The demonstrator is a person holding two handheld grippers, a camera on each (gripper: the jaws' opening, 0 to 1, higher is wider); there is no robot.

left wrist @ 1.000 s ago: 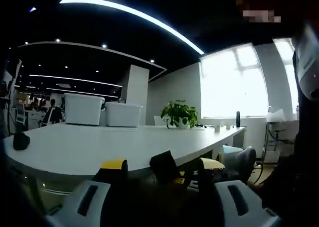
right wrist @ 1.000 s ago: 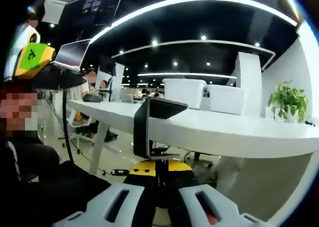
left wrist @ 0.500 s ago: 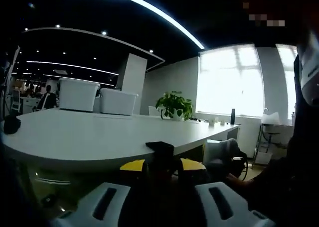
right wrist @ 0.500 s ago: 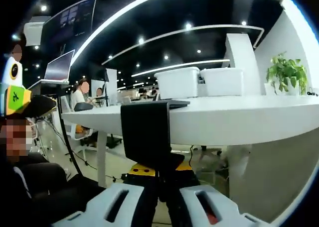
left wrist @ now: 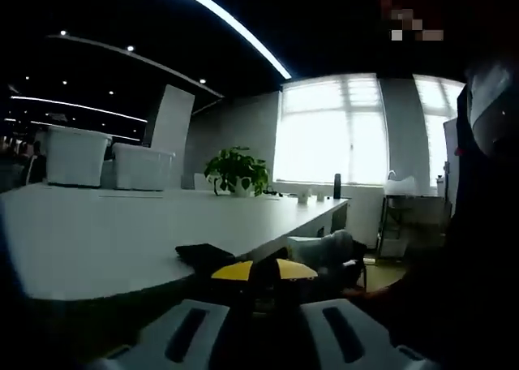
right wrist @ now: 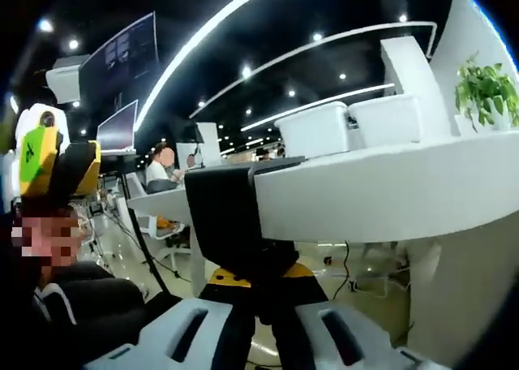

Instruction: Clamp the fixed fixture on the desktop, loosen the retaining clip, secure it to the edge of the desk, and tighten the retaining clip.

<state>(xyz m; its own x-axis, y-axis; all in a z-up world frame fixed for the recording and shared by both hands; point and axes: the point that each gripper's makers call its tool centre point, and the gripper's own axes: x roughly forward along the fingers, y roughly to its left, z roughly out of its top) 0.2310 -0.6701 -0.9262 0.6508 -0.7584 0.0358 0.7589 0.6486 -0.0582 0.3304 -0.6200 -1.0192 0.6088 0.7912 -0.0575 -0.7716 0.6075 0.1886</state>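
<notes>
Black and C-shaped, the fixture sits hooked over the near edge of the white worktop, its top arm on the surface and its back plate hanging below. The right tongs are pinched narrow on its lower part, the left tongs narrow on its dark underside beneath the edge. Placement looks done; tightening the retaining clip seems left.

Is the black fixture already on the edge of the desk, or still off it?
On it: the black fixture wraps over the desk edge. Whether it is tightened, I cannot tell.
</notes>
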